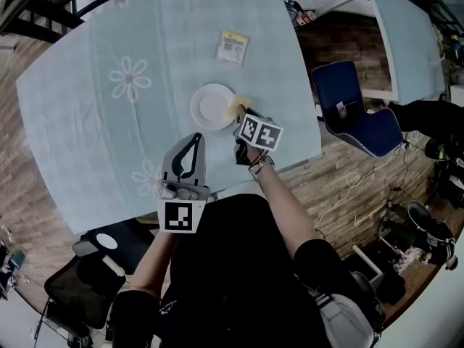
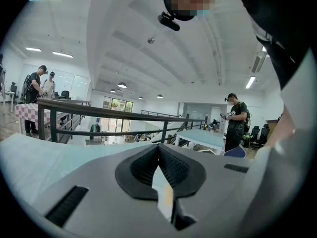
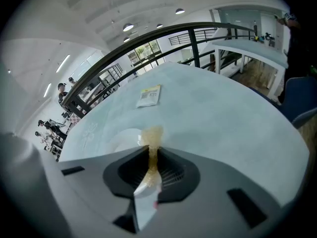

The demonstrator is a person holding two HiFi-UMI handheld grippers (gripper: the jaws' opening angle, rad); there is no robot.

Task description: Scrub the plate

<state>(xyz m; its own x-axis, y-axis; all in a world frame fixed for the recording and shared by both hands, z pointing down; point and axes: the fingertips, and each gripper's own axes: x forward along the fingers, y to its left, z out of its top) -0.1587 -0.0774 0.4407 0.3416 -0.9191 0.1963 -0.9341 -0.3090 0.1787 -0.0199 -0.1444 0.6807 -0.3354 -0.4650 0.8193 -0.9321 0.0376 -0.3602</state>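
Observation:
A white plate (image 1: 212, 106) lies on the pale blue table (image 1: 109, 143); the right gripper view shows it just ahead of the jaws (image 3: 121, 137). My right gripper (image 1: 241, 119) sits at the plate's right rim, shut on a yellow-brown sponge (image 1: 238, 107). From the right gripper (image 3: 150, 151) the sponge (image 3: 151, 139) sticks out over the plate's edge. My left gripper (image 1: 196, 139) is nearer the table's front edge, just short of the plate, shut with nothing in it. In its own view the left gripper (image 2: 158, 151) points up and away toward the room.
A small yellow and white packet (image 1: 233, 46) lies flat beyond the plate, and the right gripper view shows the packet (image 3: 149, 95) too. A blue chair (image 1: 355, 114) stands off the table's right side. A black chair (image 1: 94, 267) is at the lower left. A black railing (image 3: 148, 43) runs behind the table.

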